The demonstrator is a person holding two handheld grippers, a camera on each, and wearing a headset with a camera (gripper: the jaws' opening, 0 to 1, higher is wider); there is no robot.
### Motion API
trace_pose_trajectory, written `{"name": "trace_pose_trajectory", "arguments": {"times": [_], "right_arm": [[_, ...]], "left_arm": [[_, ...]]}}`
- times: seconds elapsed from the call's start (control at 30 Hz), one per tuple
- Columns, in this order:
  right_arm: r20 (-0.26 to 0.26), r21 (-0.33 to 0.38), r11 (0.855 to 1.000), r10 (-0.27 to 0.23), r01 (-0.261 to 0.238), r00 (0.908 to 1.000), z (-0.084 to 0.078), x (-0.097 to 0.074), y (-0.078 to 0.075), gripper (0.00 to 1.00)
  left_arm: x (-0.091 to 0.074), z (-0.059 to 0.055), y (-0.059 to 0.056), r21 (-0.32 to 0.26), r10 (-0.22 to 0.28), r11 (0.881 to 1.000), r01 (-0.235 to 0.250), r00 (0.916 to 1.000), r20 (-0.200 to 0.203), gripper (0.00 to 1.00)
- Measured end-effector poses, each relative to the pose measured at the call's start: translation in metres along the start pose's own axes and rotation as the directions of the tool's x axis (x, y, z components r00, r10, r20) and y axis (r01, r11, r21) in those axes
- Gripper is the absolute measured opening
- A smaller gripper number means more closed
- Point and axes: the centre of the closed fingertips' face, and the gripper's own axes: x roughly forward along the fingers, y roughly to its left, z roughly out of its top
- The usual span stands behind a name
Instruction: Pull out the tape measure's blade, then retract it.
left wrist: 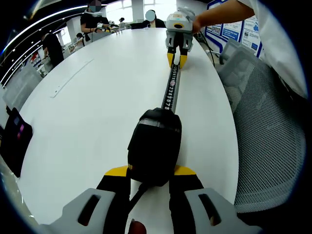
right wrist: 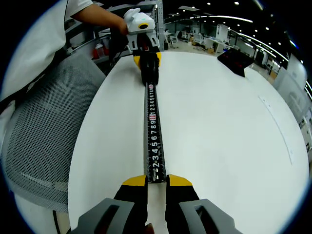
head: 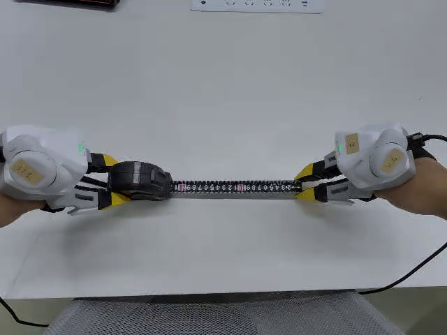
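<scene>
A black tape measure case (head: 140,181) rests on the white table, with my left gripper (head: 114,181) shut around it; in the left gripper view the case (left wrist: 154,145) sits between the yellow-tipped jaws. Its dark blade (head: 237,188) with white numbers runs out to the right along the table. My right gripper (head: 306,184) is shut on the blade's end, which in the right gripper view lies between the jaws (right wrist: 156,181). The blade (right wrist: 152,131) stretches away to the case (right wrist: 147,68). The right gripper (left wrist: 176,57) appears far off in the left gripper view.
A white power strip (head: 257,5) lies at the table's far edge, beside a dark device (head: 77,3). A mesh chair (head: 223,315) stands at the near edge, and a black cable (head: 412,269) trails off the right side. People stand beyond the table (left wrist: 95,17).
</scene>
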Motion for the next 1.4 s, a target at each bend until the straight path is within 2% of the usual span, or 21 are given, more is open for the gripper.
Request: {"name": "trace_pose_trajectory", "arguments": {"times": [0.7, 1.1, 1.4], "right_arm": [[-0.05, 0.011, 1.0, 0.013, -0.012, 0.9987, -0.021, -0.011, 0.001, 0.09], [-0.044, 0.049, 0.999, -0.013, 0.015, 0.9989, -0.02, -0.01, -0.001, 0.11], [-0.067, 0.047, 0.998, -0.028, 0.031, 0.9974, -0.02, -0.009, 0.0, 0.12]], "left_arm": [[0.0, 0.0, 0.0, 0.002, 0.002, 1.0, -0.002, 1.0, -0.002, 0.25], [0.002, 0.002, 0.0, -0.02, 0.011, 1.0, -0.011, 0.9999, -0.003, 0.26], [0.001, 0.003, 0.001, -0.03, 0.035, 0.999, -0.035, 0.9994, 0.0, 0.27]]}}
